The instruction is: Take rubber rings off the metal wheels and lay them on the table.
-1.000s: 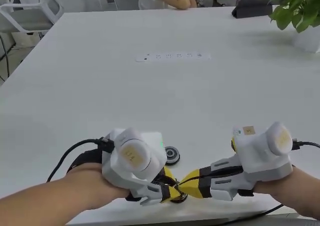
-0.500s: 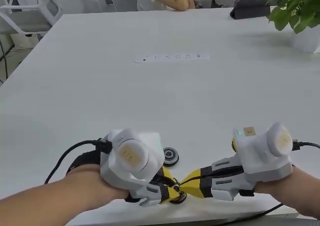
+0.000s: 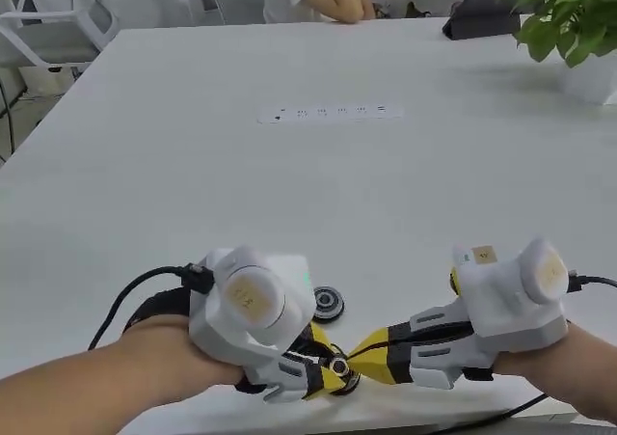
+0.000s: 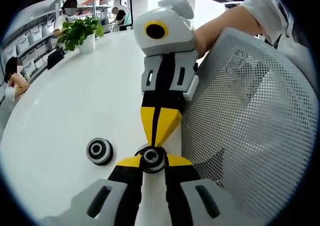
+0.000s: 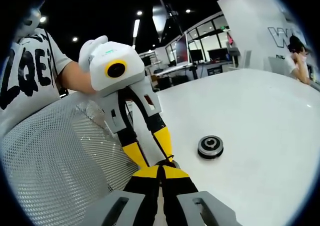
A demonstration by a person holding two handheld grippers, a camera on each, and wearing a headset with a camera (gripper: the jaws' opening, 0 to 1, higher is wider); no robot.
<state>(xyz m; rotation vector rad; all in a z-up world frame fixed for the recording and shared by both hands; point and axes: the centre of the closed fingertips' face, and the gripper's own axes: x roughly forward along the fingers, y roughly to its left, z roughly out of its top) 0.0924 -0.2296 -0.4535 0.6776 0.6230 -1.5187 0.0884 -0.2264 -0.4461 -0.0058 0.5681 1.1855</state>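
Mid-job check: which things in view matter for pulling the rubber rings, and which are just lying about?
Job: held wheel, gripped in the left claw; right claw, tips shut at its rim; loose wheel on the table, dark outer ring on.
Lying about: power strip; potted plant; dark bag; mesh chair.

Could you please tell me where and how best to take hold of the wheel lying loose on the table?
Grip the loose wheel across its outer rim, with the claw coming straight down from above. It lies flat, hub up, so only its round edge offers two opposite sides.
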